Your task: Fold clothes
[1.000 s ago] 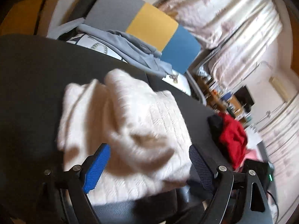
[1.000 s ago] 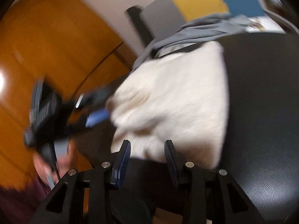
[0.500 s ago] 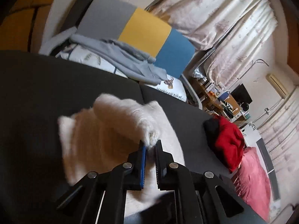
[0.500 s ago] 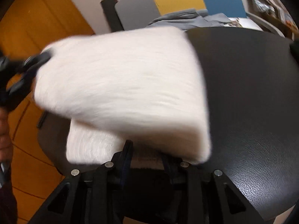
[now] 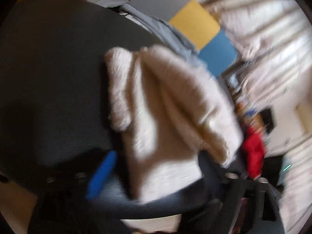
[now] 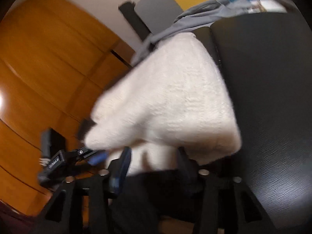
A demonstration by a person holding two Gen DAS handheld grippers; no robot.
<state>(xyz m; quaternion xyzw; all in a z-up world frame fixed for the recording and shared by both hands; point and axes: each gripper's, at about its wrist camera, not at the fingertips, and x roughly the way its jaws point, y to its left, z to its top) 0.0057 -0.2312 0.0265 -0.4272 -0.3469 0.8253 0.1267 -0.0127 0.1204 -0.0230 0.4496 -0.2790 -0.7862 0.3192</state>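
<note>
The folded white sweater (image 5: 167,117) lies on the black bench (image 5: 54,78), at twelve o'clock from both grippers. The left gripper (image 5: 154,171) is spread wide; the right gripper (image 6: 154,167) is also apart, gripping nothing.

We find the folded sweater (image 5: 167,120) lying on the table (image 5: 54,81), close to its near edge, with its top layer doubled over the lower one. The left gripper (image 5: 156,167) sits at that near edge — one finger on each side of the sweater's near end, apart from it. In the right wrist view, the right gripper (image 6: 154,165) stands just before the sweater's near edge, and the left gripper (image 6: 85,154) appears to its left, beside the sweater's left corner. Behind the sweater, a garment (image 6: 195,21) is draped at the table's far edge, in front of a panelled backrest (image 5: 195,23). To the right of the sweater lies a bundled cloth (image 5: 253,152) — well apart from the draped garment.
</note>
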